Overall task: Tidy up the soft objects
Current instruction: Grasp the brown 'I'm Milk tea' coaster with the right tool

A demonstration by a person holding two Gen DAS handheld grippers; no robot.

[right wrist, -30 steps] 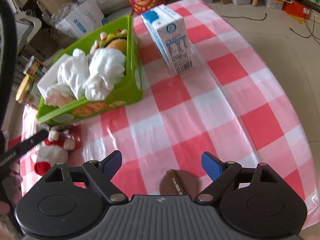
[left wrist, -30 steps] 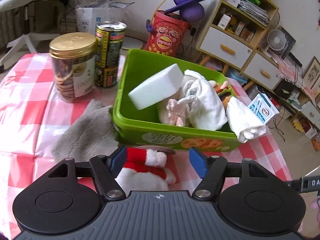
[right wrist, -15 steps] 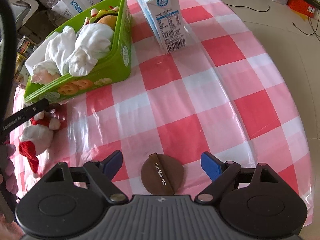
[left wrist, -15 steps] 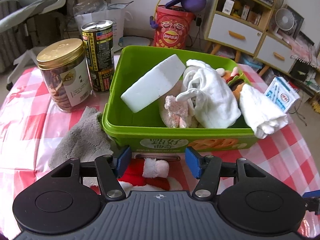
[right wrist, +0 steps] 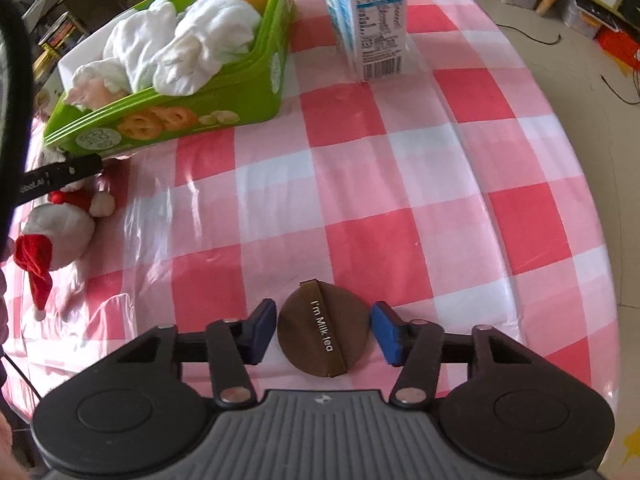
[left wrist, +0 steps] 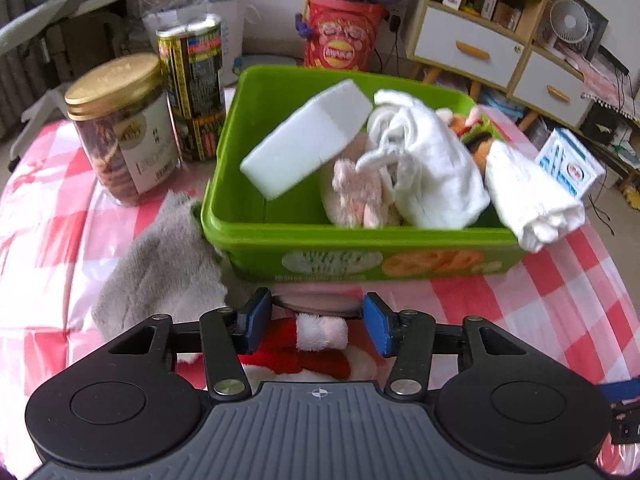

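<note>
A green bin (left wrist: pixel 248 236) (right wrist: pixel 224 96) holds a white sponge block (left wrist: pixel 306 144), white cloths (left wrist: pixel 432 168) and plush toys. A red-and-white Santa plush (left wrist: pixel 308 346) (right wrist: pixel 60 228) lies on the checked cloth in front of the bin. My left gripper (left wrist: pixel 316 322) is open, its jaws on either side of the plush's arm. A grey fluffy cloth (left wrist: pixel 160 272) lies left of the bin. My right gripper (right wrist: pixel 323 334) is open around a brown round "I'm Milk tea" cushion (right wrist: pixel 323 334) on the table.
A gold-lidded cookie jar (left wrist: pixel 120 128) and a tall can (left wrist: pixel 192 92) stand left of the bin. A milk carton (right wrist: pixel 366 16) stands to its right, also in the left wrist view (left wrist: pixel 570 164). The table edge runs close on the right (right wrist: pixel 592 240).
My left gripper has lowered over the Santa plush and its jaws have narrowed. My right gripper has moved forward and down until the brown cushion lies between its jaws, which have also narrowed.
</note>
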